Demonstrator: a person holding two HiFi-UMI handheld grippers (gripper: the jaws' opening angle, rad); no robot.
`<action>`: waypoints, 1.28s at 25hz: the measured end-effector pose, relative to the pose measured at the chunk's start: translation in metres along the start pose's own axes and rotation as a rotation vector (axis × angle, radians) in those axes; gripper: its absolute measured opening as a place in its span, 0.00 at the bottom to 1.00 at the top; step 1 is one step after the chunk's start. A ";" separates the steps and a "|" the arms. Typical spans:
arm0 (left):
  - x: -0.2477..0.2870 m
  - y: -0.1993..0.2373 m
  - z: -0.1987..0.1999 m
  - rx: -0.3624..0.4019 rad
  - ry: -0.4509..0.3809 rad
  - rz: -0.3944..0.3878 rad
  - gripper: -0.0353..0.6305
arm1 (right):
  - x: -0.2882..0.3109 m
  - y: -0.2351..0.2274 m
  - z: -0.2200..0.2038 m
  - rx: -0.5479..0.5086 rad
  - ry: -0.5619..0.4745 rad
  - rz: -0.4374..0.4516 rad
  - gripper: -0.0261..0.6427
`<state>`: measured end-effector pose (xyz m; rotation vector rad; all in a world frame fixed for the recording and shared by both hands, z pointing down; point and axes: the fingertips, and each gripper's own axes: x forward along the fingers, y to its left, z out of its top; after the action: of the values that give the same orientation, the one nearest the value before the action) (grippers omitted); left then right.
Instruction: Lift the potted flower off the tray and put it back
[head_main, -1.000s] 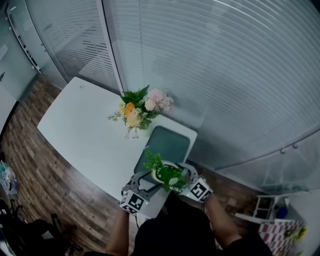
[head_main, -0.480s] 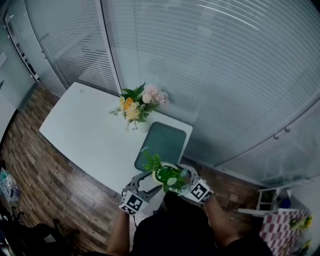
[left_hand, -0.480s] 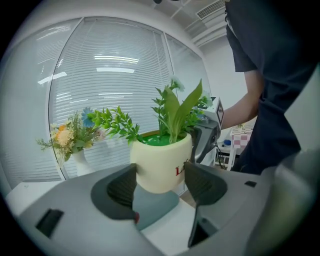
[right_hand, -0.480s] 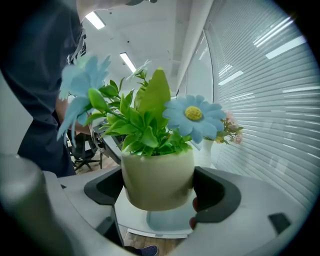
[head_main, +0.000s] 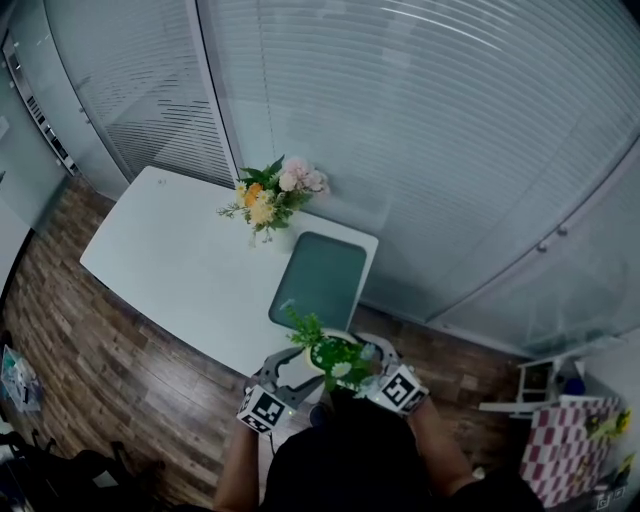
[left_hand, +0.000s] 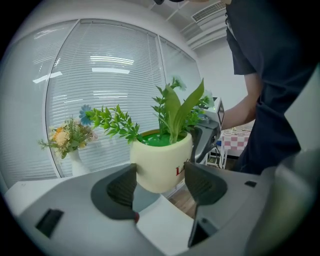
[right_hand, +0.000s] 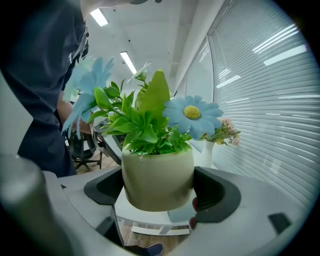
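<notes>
Over the near edge of the white counter (head_main: 170, 255), the head view shows the potted flower (head_main: 335, 355) held in the air, clear of the green tray (head_main: 320, 280), with the left tongs (head_main: 297, 364) and right tongs (head_main: 372, 362) on either side. A bouquet (head_main: 272, 195) stands beyond the tray.

Left gripper view: the left tongs (left_hand: 160, 182) are closed partway, both jaws pressed to the cream pot's sides.

Right gripper view: the right tongs (right_hand: 157, 192) likewise clamp the pot, part-closed, above the counter's edge.

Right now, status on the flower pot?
Left gripper and right gripper both shut on flower pot. Pot in air, off tray. Bouquet beyond tray, not blocking.
</notes>
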<state>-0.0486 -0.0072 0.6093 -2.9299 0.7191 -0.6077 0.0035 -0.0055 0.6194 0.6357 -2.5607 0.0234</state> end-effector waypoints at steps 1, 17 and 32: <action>-0.003 -0.005 0.000 -0.001 -0.001 -0.006 0.49 | -0.003 0.006 0.000 0.002 0.000 -0.002 0.65; -0.025 -0.043 0.009 -0.025 -0.002 0.006 0.49 | -0.028 0.042 0.003 -0.040 -0.003 0.021 0.65; -0.029 -0.089 0.029 -0.071 0.027 0.041 0.49 | -0.069 0.065 -0.006 0.012 -0.050 0.110 0.65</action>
<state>-0.0219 0.0843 0.5857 -2.9689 0.8177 -0.6324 0.0307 0.0830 0.5983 0.5048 -2.6435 0.0605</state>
